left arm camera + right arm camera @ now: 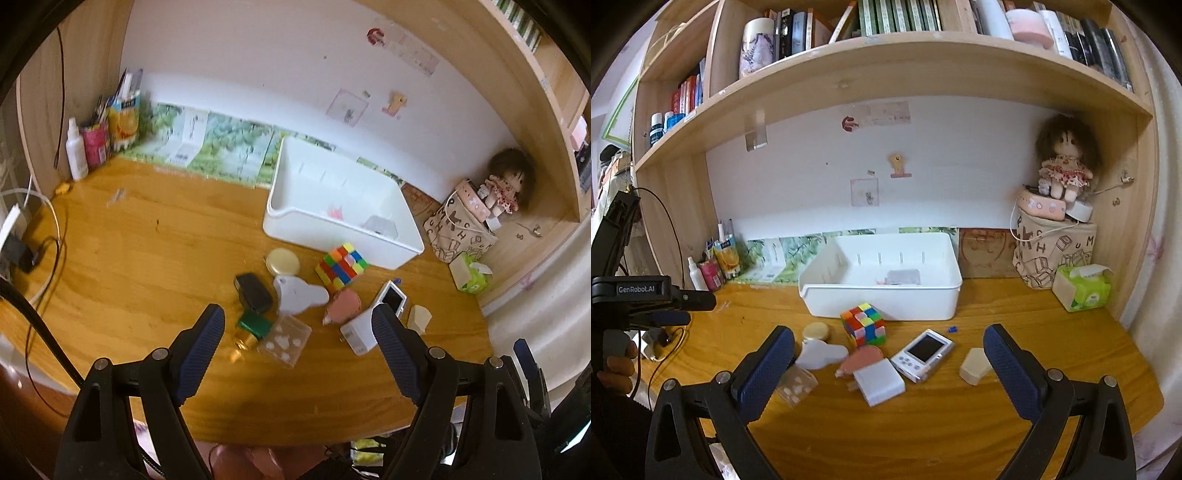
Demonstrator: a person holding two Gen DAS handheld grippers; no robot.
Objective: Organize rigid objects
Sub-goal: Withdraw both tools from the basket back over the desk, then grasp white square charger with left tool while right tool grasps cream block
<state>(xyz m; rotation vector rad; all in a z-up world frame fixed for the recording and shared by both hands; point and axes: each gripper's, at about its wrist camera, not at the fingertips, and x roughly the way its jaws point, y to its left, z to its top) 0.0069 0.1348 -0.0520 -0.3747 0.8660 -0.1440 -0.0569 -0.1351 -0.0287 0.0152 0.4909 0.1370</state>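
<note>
- The white bin [882, 291] sits at the back of the table [960, 424], nearly empty; a grey item and something pink lie inside.
- In front of the bin lies the clutter: colour cube [863, 325] touching its front wall, handheld player [921, 354], white charger block [881, 382], cream wedge [975, 365], clear case [284, 341], black fob [253, 293].
- Left gripper [299, 323] and right gripper [888, 350] both hover before the bin, fingers wide apart, holding nothing.
- Likely best: take one piece at a time, squaring the fingers on flat sides, starting with outliers.
</note>
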